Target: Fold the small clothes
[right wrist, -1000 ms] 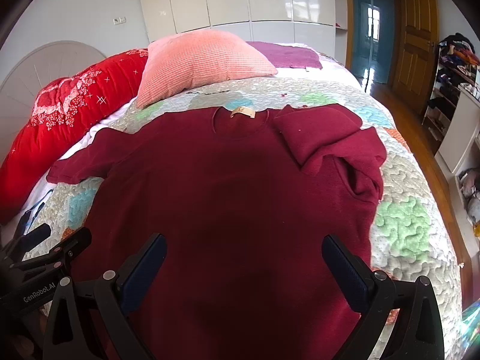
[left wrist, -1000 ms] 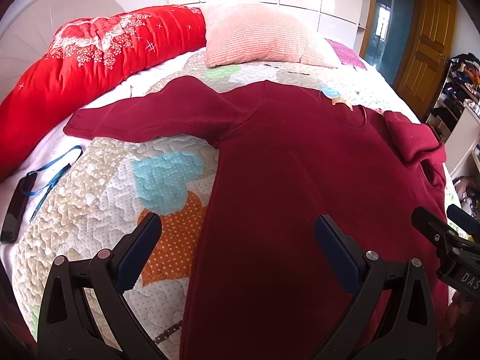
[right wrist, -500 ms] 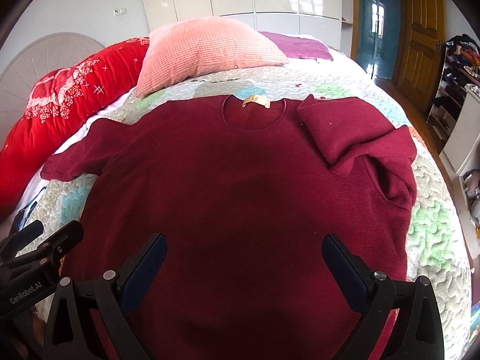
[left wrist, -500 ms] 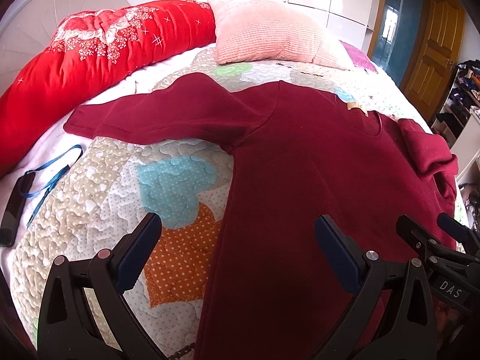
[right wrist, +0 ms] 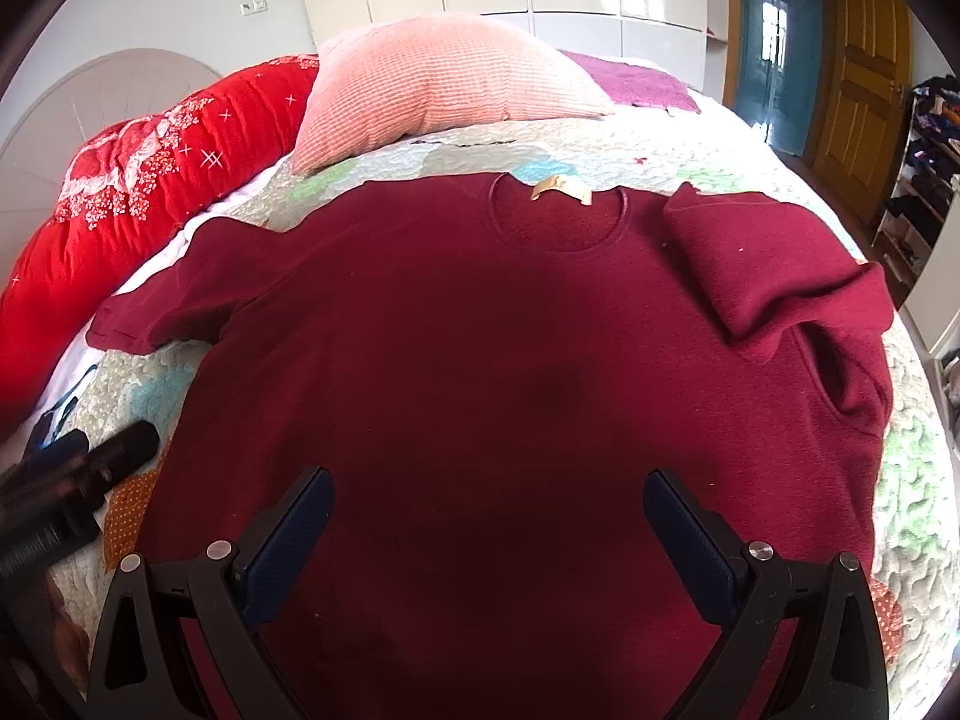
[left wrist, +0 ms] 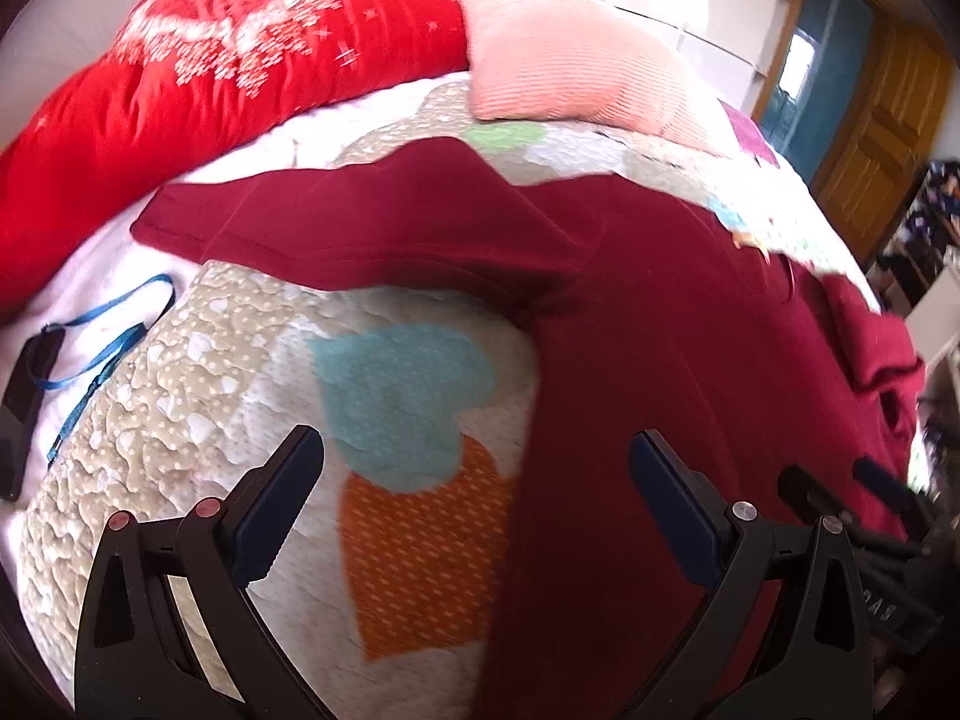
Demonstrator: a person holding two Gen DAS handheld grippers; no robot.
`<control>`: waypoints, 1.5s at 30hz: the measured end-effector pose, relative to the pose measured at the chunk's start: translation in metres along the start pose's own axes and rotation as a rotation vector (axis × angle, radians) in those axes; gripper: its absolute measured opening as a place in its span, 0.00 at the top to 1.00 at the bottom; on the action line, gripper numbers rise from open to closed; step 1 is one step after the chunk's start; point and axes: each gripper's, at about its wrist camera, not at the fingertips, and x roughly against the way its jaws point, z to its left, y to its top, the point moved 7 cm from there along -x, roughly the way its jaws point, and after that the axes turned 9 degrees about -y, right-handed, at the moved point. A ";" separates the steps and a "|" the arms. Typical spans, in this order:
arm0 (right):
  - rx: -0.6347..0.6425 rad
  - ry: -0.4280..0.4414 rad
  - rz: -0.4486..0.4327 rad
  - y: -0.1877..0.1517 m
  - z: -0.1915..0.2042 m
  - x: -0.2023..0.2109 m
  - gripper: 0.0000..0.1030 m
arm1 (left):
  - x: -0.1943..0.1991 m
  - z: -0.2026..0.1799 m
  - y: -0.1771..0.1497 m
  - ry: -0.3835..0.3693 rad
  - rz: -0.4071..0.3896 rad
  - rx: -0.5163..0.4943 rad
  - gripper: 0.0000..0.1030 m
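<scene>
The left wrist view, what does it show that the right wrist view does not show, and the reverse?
Only the left wrist view shows the blue strap clearly, lying on the white sheet, and the left gripper open above the quilt.

Only the right wrist view shows the shirt's neck label, the folded-over sleeve and the right gripper open over the shirt's middle.

Both show the dark red shirt, the pink pillow and the red blanket.

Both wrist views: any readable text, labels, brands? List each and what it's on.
"DAS": white letters on the body of the right gripper, seen in the left wrist view; blurred and possibly cut off.
Tan neck label on the maroon shirt: too small to read any print.
Left gripper in the right wrist view: motion-blurred, no print readable.
</scene>
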 end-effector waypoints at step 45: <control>-0.124 0.095 -0.003 0.008 -0.031 0.017 0.01 | 0.050 -0.018 0.153 -0.306 -0.190 -0.045 0.93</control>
